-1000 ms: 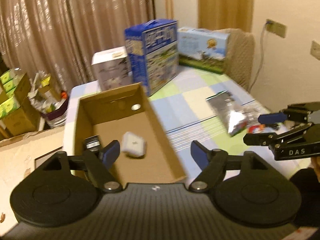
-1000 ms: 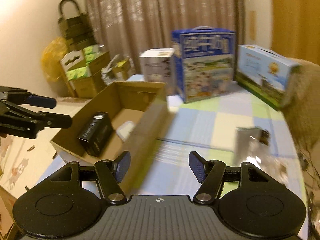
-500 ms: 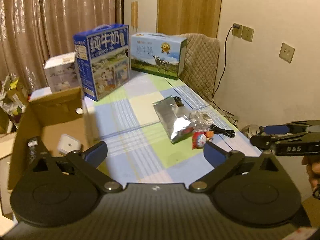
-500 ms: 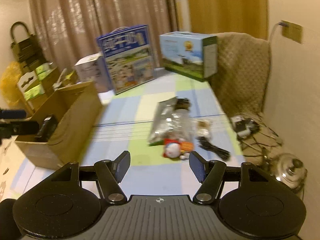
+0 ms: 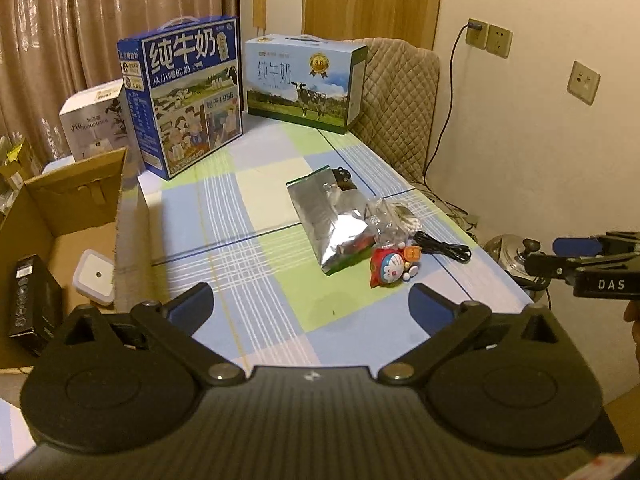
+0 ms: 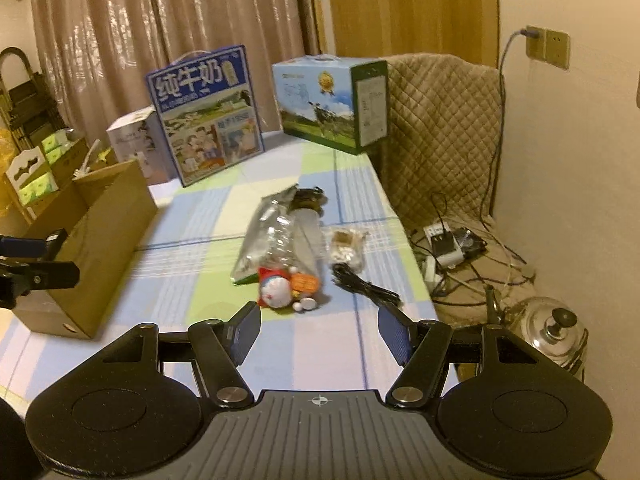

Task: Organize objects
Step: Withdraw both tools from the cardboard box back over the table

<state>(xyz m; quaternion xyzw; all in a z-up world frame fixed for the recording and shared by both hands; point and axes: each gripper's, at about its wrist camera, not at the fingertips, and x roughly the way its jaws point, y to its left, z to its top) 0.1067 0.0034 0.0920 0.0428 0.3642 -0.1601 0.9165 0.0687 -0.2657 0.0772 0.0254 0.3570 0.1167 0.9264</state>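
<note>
With both claws, left gripper (image 5: 310, 304) wide and right gripper (image 6: 318, 330) half open, empty, the Doraemon toy (image 6: 276, 290) just ahead is best pinched squarely, clear of the foil bag (image 6: 266, 236) beyond.

Doraemon toy (image 5: 390, 270) beside foil pouch (image 5: 326, 220), tabletop

checked blue-green tablecloth (image 5: 260, 208); silver pouch (image 5: 328, 216); brown cardboard box (image 5: 72, 200)

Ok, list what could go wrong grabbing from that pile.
1. The cartoon cat toy lies against the silver foil bag, so a wide grasp by the open left gripper may snag both.
2. The black cable lies near the table edge and could get pushed off.
</note>
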